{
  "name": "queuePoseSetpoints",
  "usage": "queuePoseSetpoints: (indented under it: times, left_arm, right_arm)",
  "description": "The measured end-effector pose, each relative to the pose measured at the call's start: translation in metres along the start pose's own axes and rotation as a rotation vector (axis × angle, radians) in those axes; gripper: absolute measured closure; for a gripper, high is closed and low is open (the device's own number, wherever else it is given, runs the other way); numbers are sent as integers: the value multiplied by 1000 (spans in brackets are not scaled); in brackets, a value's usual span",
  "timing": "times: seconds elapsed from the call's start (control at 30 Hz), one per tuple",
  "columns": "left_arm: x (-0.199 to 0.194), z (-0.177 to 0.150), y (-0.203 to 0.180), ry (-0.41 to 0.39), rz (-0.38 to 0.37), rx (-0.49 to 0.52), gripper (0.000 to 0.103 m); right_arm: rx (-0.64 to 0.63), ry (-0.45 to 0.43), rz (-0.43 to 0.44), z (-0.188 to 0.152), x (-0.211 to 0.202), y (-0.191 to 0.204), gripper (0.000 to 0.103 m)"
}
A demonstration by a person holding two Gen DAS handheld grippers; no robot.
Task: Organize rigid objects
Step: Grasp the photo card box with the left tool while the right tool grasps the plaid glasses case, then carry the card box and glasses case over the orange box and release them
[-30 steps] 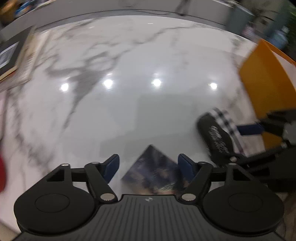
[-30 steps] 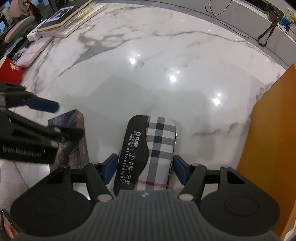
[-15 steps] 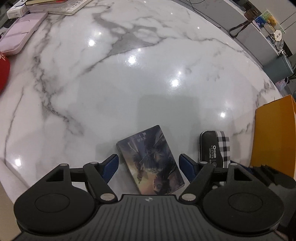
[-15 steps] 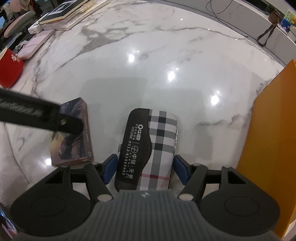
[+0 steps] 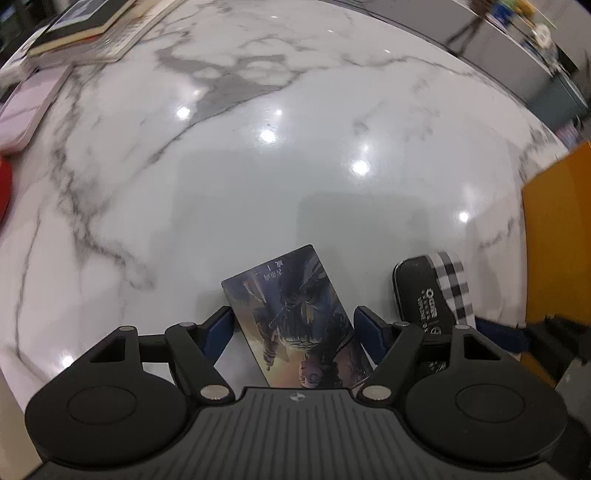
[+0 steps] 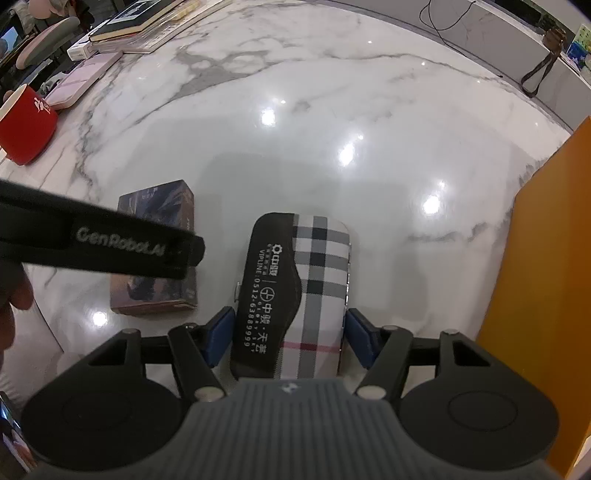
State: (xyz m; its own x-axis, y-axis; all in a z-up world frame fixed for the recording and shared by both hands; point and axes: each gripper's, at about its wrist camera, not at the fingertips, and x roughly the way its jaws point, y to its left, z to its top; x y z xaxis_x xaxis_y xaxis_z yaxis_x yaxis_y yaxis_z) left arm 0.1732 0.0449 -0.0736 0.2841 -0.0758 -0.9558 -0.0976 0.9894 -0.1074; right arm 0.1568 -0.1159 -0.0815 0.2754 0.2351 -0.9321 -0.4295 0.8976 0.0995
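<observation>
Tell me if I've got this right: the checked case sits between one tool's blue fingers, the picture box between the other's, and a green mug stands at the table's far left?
Nearly. The mug is red, not green, as the right wrist view shows. The rest holds: the checked case lies between the right gripper fingers, and the picture box between the left gripper fingers, which are closing.

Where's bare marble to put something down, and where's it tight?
Free: the broad marble tabletop beyond the plaid case and picture box, bordered by the books, pink case and red mug on the left and the orange panel on the right. Crowded: the near edge, both grippers, box and case together.
</observation>
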Motion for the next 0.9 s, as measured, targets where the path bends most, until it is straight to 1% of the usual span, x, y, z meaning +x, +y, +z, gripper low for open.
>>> queuePoseSetpoints:
  times: [0.1,0.2,0.27,0.33,0.43,0.5,0.57,0.6,0.67,0.73,0.8,0.9]
  left_arm:
    - [0,0,-1,2,-5,97,23]
    - [0,-1,-1,16,-16,162,24]
    - [0,-1,1,23,-23,158,22]
    - [3,-1,2,28,-14,129,20]
    - [3,-4,-5,1,30,131,19]
    - [5,-5,-9,-5,57,125,19]
    - [6,-7,-14,-14,75,124,22]
    - [6,-7,-15,-26,93,128,29]
    - [4,-8,-18,-52,89,151,31]
    - [2,-10,-17,-63,84,149,32]
    - [0,-11,-16,-70,54,151,33]
    - [-10,-11,-14,-103,28,145,34]
  right_arm:
    - [-1,0,-3,0,0,1,38]
    - [-1,2,-4,0,1,1,37]
    - [-5,-3,-11,1,1,2,37]
    - [-16,-10,-19,2,3,5,34]
    - [-11,-15,-17,4,4,6,29]
    - [-24,-20,-31,4,6,8,29]
    - [-39,-33,-40,4,7,10,32]
    - [-44,-43,-43,5,6,11,35]
    - [-50,-49,-36,6,7,11,36]
    - [-55,-50,-37,6,7,11,36]
    - [-50,-48,-31,6,5,10,36]
    - [-46,-74,-31,7,-3,8,36]
